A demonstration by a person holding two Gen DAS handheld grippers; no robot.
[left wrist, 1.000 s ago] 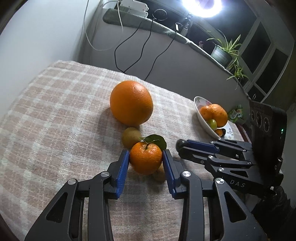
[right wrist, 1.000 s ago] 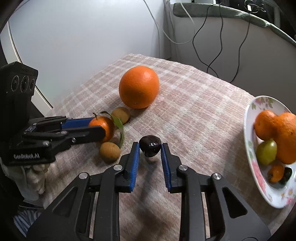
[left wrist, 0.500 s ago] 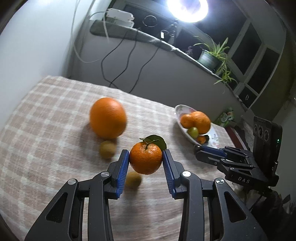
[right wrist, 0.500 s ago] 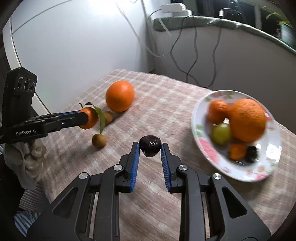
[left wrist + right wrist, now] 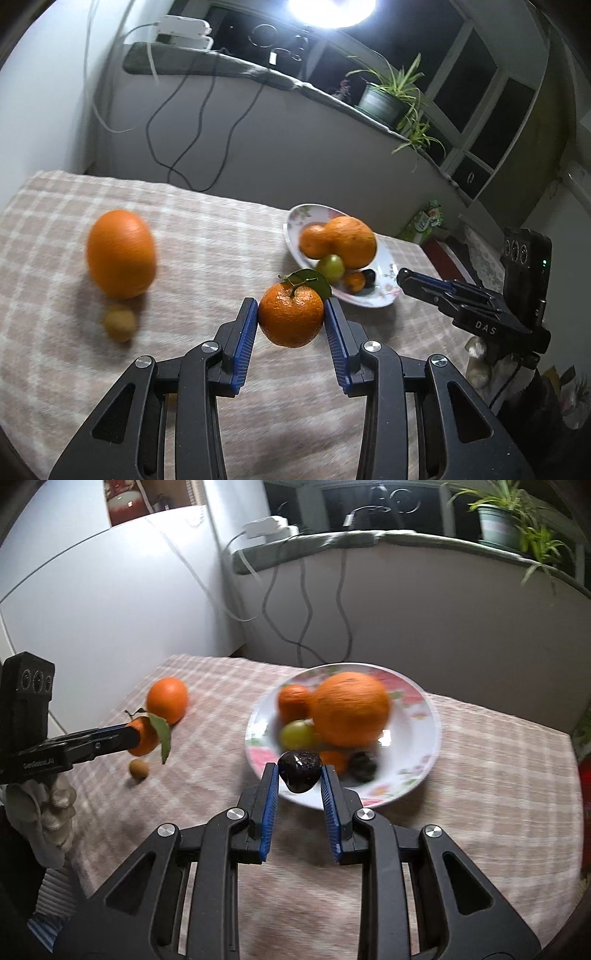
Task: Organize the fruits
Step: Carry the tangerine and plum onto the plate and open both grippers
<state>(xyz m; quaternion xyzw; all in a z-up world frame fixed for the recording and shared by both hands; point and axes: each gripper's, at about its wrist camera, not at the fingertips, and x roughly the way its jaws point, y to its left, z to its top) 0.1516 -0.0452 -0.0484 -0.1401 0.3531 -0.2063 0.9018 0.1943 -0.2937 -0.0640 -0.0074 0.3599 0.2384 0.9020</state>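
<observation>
My left gripper [image 5: 291, 317] is shut on a small leafy mandarin [image 5: 290, 318] and holds it above the checked cloth, left of the white floral plate [image 5: 384, 254]. My right gripper [image 5: 299, 773] is shut on a dark plum [image 5: 299, 770] and holds it over the plate's near rim [image 5: 424, 771]. The plate holds a big orange [image 5: 349, 709], a smaller orange, a green fruit [image 5: 297, 734] and small dark and orange fruits. A large orange [image 5: 120, 254] and a small brown fruit [image 5: 119, 322] lie on the cloth. The left gripper with its mandarin [image 5: 144, 734] also shows in the right wrist view.
The table has a pink checked cloth [image 5: 207, 236] and stands against a grey wall with hanging cables [image 5: 184, 122]. A potted plant [image 5: 384, 99] sits on the ledge behind. A white fridge [image 5: 92, 602] stands to the left.
Both grippers rose and moved toward the plate with their fruit. The plum now hangs over the plate's near rim; the mandarin is closer to the plate.
</observation>
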